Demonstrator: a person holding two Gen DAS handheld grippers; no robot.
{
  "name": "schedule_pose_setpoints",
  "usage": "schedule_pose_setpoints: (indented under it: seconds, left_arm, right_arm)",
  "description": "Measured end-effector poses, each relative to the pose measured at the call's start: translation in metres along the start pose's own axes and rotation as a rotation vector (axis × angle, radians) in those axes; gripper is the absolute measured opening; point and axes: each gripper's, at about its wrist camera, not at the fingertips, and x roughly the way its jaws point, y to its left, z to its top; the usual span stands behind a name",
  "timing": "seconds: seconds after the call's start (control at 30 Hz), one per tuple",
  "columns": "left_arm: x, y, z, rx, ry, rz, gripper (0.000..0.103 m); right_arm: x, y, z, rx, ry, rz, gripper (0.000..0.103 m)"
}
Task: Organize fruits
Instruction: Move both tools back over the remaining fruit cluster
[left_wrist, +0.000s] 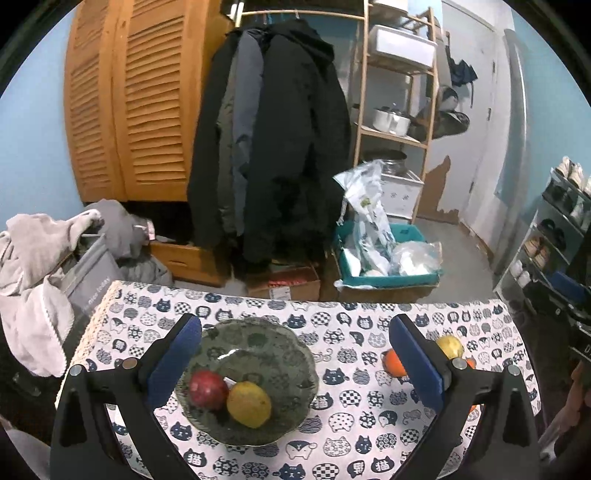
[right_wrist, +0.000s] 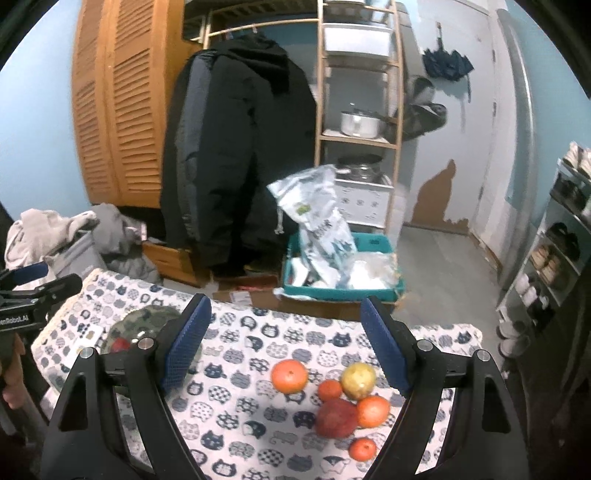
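A dark green patterned bowl (left_wrist: 258, 343) sits on the cat-print tablecloth (left_wrist: 354, 406) and holds a red apple (left_wrist: 208, 389) and a yellow fruit (left_wrist: 248, 404). My left gripper (left_wrist: 295, 365) is open and empty above the bowl. My right gripper (right_wrist: 286, 343) is open and empty above a loose pile on the cloth: a large orange (right_wrist: 289, 376), a yellow fruit (right_wrist: 358, 380), a red fruit (right_wrist: 336, 418) and three smaller oranges (right_wrist: 373, 411). The bowl (right_wrist: 147, 317) shows at the left of the right wrist view, partly hidden by a finger.
Beyond the table's far edge stand a coat rack with dark jackets (left_wrist: 273, 140), a wooden shelf with pots (left_wrist: 395, 122), a teal bin with bags (left_wrist: 384, 254) and a cardboard box (left_wrist: 284, 284). Laundry (left_wrist: 40, 266) lies at the left. A shoe rack (left_wrist: 550, 236) stands at the right.
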Motion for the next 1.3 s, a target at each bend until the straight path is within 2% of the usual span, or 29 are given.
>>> schedule_pose_setpoints:
  seconds: [0.37,0.53,0.87,1.07,1.3]
  left_arm:
    - [0.016,-0.038,-0.006,0.057,0.040,-0.044,0.102]
    - [0.032,-0.056,-0.010,0.076,0.077,-0.070,0.102]
    - [0.074,-0.088,-0.032,0.119,0.172,-0.100,0.102]
    - [0.109,-0.105,-0.057,0.128,0.292,-0.122,0.102]
    - [0.140,-0.123,-0.083,0.164,0.376,-0.114,0.102]
  right_arm:
    - [-0.007,-0.042,-0.013,0.065,0.023,-0.069,0.083]
    - [-0.001,-0.060,-0.025,0.085,0.060,-0.107,0.083]
    - [0.027,-0.095,-0.063,0.153,0.198,-0.153,0.083]
    - [0.053,-0.113,-0.095,0.196,0.318,-0.138,0.083]
    - [0.079,-0.125,-0.133,0.217,0.436,-0.134,0.083]
